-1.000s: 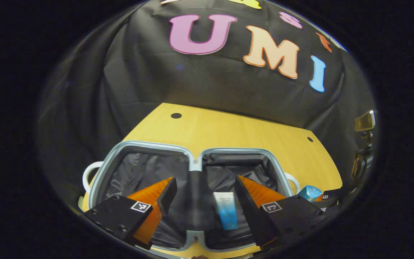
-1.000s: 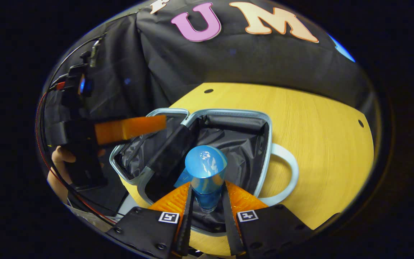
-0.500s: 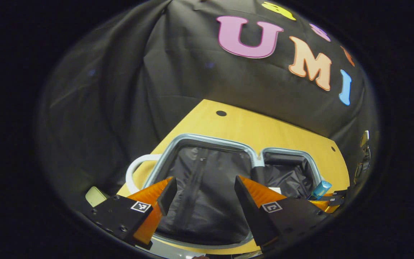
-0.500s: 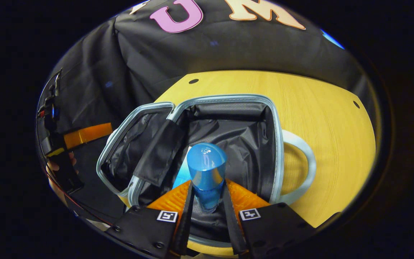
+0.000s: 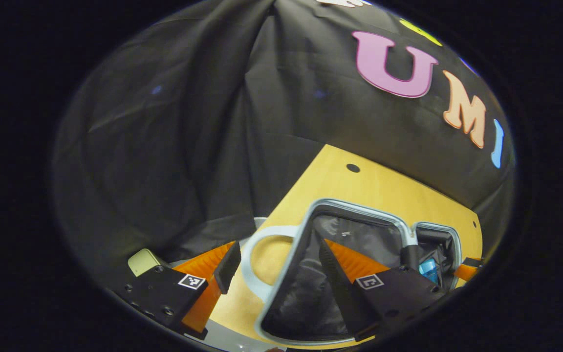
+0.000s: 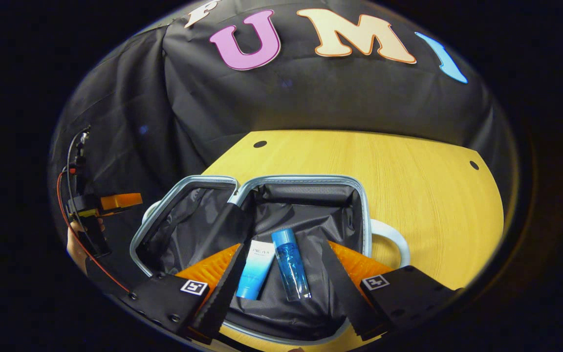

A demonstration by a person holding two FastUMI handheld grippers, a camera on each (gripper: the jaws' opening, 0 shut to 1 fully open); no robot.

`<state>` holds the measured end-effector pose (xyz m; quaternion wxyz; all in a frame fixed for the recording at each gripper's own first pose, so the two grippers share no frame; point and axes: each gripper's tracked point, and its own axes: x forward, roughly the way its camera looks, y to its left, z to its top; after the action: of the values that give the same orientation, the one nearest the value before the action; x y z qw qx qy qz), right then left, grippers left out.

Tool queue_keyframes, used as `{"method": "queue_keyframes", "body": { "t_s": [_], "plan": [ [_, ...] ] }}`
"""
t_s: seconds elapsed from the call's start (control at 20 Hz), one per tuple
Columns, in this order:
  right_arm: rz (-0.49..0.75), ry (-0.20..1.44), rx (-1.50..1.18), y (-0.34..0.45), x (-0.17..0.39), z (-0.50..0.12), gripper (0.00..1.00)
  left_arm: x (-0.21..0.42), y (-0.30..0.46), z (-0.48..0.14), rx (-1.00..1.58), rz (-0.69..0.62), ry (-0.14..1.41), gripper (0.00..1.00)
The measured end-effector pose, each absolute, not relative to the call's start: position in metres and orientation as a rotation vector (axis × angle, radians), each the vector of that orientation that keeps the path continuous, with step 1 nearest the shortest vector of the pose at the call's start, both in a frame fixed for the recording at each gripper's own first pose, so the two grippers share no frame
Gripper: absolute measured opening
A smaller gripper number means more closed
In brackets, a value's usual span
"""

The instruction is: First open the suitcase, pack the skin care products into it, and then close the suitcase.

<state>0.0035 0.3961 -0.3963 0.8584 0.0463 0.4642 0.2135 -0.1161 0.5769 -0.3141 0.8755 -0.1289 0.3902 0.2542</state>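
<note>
1. Since half a second ago the right gripper has let go of the blue bottle, which now lies flat on the lining; its fingers stand spread wide above the bottle, touching nothing.
2. Meanwhile the left gripper has swung left, so the suitcase sits at the right of its view.
3. On the yellow table, the suitcase lies open with both dark-lined halves facing up.
4. Its right half holds both products; the left half looks empty, though folds hide part of it.
5. One white handle juts from the right half, another from the left half.
6. Left gripper fingers are spread apart, straddling the near left handle and rim, gripping nothing.
7. Touching the bottle's left side lies a white-and-blue tube.
</note>
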Motion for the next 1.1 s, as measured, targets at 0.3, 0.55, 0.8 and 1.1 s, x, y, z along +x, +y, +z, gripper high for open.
{"method": "queue_keyframes", "body": {
  "t_s": [0.3, 0.55, 0.8, 1.1],
  "plan": [
    [0.423, 0.948, 0.066, 0.388, 0.008, -0.390, 0.94, -0.128, 0.609, -0.359, -0.352, 0.587, 0.893, 0.96],
    [0.378, 0.940, 0.073, 0.379, 0.018, -0.385, 0.98, -0.135, 0.620, -0.396, -0.399, 0.570, 0.989, 0.85],
    [0.387, 0.928, 0.061, 0.377, 0.018, -0.382, 0.98, -0.130, 0.603, -0.412, -0.424, 0.518, 1.047, 0.26],
    [0.427, 0.861, 0.051, 0.369, 0.020, -0.371, 0.98, -0.121, 0.600, -0.372, -0.345, 0.515, 0.994, 0.04]
  ]
}}
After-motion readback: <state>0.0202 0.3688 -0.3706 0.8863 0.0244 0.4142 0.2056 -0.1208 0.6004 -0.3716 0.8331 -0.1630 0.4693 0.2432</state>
